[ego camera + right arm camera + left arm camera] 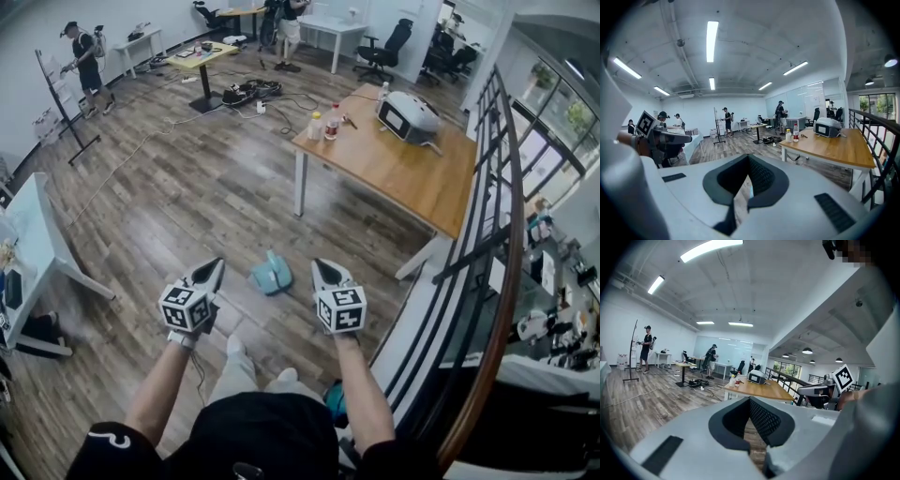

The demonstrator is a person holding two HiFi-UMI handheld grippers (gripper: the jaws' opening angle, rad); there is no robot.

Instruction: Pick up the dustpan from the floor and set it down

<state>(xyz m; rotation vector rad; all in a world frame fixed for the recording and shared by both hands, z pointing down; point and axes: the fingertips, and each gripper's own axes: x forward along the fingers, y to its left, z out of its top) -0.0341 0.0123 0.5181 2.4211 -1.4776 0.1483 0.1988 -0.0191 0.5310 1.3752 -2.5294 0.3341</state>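
Observation:
In the head view a teal dustpan (271, 275) lies on the wooden floor, just ahead of my feet. It rests between my two raised grippers and neither touches it. My left gripper (216, 265) hangs to its left, jaws shut and empty. To its right my right gripper (319, 265) is also shut with nothing in it. Each gripper view looks out level across the room over its own closed jaws, the left gripper (750, 401) and the right gripper (749, 159). The dustpan cannot be made out in either.
A wooden table (403, 159) with bottles (323, 122) and a white device (410, 114) stands ahead to the right. A black railing (497, 234) runs down the right side. A white table (37, 234) is at the left. Cables (251, 91) and people (86, 61) are farther back.

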